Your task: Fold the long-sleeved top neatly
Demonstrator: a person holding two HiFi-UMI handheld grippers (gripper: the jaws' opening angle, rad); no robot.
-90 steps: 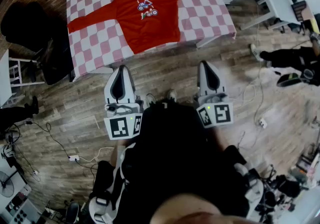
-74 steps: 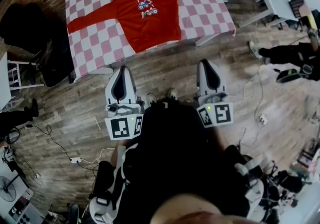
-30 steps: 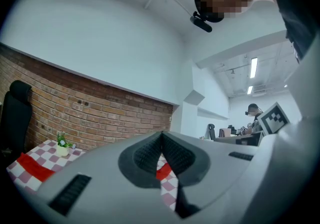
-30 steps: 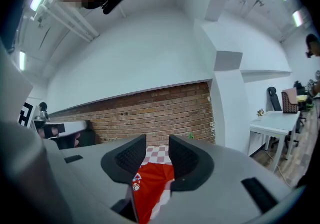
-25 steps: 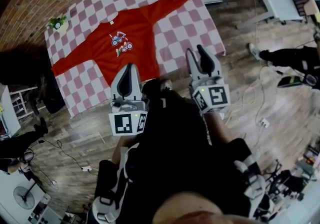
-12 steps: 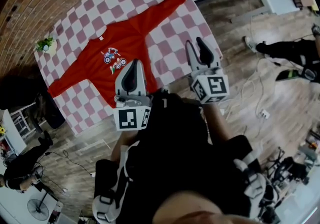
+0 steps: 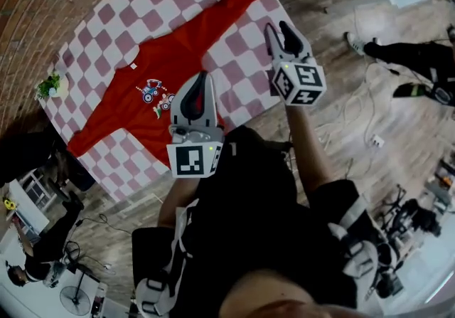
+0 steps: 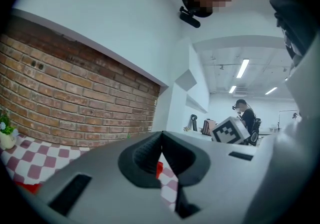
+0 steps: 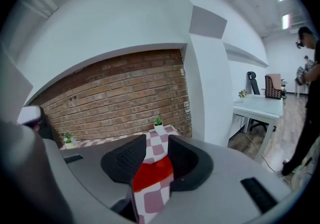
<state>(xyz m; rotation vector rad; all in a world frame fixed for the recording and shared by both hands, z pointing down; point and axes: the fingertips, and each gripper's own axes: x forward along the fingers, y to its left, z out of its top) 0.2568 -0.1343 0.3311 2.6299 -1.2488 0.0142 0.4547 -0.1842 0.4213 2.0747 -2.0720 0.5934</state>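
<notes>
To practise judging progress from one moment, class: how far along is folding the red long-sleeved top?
Done: nothing; the red long-sleeved top lies flat on the checked tablecloth, both sleeves spread. In hand: nothing; the left gripper is shut and empty, the right gripper open and empty, both held over the table's near side. Left: every fold.

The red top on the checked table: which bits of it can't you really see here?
- Head view: part of the near hem of the red top lies behind the left gripper.
- Head view: the chest print is too small to read.
- Left gripper view: only a sliver of the red top shows; the gripper's body hides the rest.
- Right gripper view: one patch shows between the jaws of the right gripper; its body covers the rest.
</notes>
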